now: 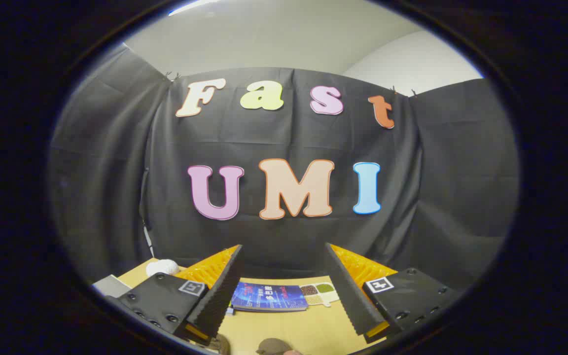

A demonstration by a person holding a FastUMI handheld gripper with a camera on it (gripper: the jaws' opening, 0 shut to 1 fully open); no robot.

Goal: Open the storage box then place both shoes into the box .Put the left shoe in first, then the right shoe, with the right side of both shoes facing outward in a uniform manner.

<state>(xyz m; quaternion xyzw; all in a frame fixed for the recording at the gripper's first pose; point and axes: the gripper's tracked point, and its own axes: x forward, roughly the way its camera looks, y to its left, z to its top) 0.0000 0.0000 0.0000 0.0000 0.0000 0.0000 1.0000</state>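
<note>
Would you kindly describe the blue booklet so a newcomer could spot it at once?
Start at the wooden table below the black cloth wall. The blue booklet lies flat beyond the open hand-held gripper, between its fingers. Its glossy blue cover distinguishes it from the pale card of coloured patches beside it.

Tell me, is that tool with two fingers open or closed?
Open: the tool has its fingers spread wide, with bare wooden table and a flat blue booklet between them.

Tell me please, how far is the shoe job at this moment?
Nothing looks done yet. The gripper is open with nothing between its fingers, raised over the wooden table and facing the booth wall. Beyond the fingers lie a blue booklet and a small card; a white object sits further off. I cannot make out a storage box. Opening it and placing both shoes seems still ahead.
</note>
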